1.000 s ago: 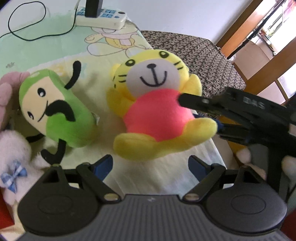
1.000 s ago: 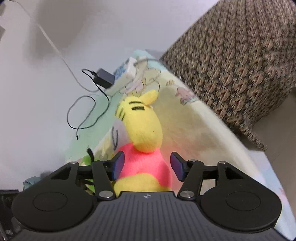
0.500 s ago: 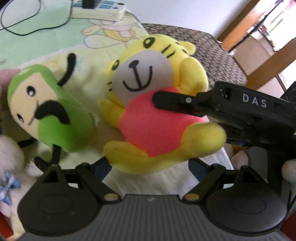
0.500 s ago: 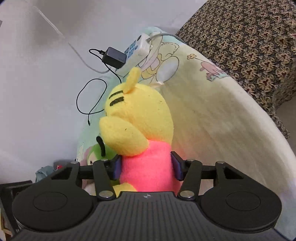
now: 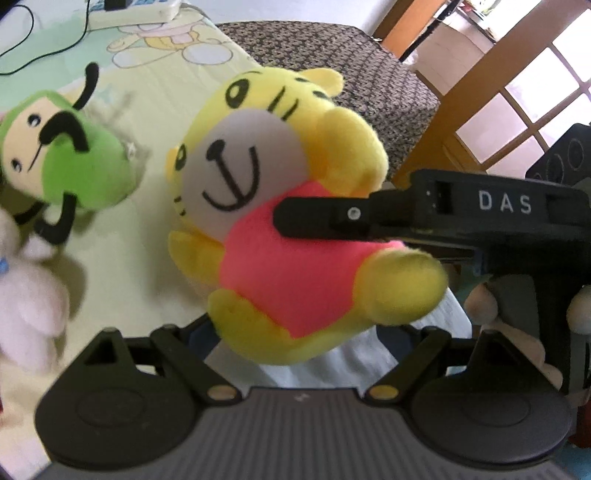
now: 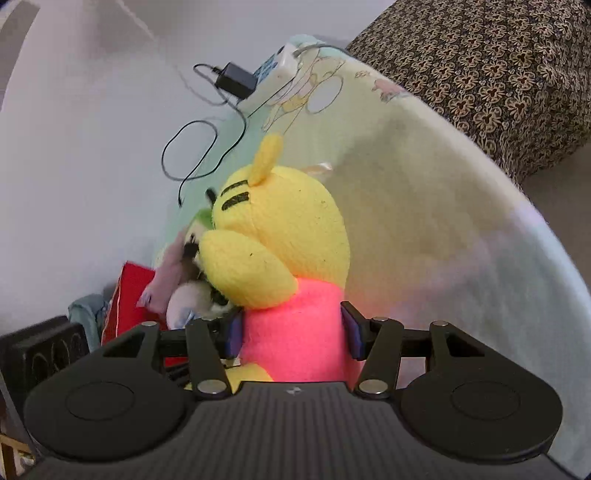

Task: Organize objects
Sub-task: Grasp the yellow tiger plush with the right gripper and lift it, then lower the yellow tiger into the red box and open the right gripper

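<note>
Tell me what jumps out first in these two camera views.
The yellow tiger plush in a pink shirt fills the middle, gripped at its body by the right claw. Left of it, a green mustached plush lies on the cartoon-print sheet. The left claw hangs open just below the tiger.

Cartoon-print sheet (image 5: 155, 92): green plush (image 5: 70, 158), white plush (image 5: 29, 291), prob. power strip (image 5: 136, 13).

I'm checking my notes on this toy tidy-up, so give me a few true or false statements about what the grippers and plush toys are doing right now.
1. The right gripper is clamped on the yellow tiger plush. True.
2. The left gripper holds the green plush. False: it is open, holding nothing.
3. The tiger wears a blue shirt. False: it is pink.
4. A power strip lies on the sheet. True.
</note>
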The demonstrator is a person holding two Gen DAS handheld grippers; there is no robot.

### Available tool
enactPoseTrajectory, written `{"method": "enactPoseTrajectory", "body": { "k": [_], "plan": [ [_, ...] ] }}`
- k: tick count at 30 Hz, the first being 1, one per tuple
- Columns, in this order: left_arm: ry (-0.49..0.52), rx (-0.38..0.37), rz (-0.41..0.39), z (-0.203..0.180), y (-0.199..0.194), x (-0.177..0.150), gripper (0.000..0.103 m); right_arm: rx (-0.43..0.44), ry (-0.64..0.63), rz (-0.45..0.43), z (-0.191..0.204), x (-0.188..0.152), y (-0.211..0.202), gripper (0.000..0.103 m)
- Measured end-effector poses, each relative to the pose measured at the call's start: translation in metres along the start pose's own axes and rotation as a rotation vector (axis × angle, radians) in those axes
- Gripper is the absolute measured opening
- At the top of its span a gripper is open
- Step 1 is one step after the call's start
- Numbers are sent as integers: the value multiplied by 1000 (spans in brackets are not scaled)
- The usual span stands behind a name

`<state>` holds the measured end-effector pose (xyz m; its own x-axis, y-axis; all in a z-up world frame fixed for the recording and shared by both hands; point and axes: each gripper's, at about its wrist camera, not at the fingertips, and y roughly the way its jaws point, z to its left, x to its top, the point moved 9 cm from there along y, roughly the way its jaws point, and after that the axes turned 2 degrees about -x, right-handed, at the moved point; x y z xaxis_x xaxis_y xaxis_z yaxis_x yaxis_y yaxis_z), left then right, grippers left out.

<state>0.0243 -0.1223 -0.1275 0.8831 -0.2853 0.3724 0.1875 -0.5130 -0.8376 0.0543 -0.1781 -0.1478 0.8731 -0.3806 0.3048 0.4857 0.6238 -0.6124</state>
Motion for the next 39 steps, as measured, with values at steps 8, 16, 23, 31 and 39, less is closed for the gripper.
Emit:
{"method": "enactPoseTrajectory", "body": {
  "k": [8,16,23,31,39],
  "plan": [
    [116,56,-146,-11,-56,-11,89,116,-77,-46,40,-12,-26,55],
    [137,112,-299,8,-120,-7,90,211,-204,-112,117,-19,-27,55],
    [136,177,-415,58,-186,-12,91,291,-248,-131,193,-32,-4,55],
    [63,236,-479,133,-244,-34,93,288,-298,-133,272,-53,47,55],
    [-52,226,-430,207,-243,-49,93,107,-381,-159,295,-65,99,54]
  ]
}}
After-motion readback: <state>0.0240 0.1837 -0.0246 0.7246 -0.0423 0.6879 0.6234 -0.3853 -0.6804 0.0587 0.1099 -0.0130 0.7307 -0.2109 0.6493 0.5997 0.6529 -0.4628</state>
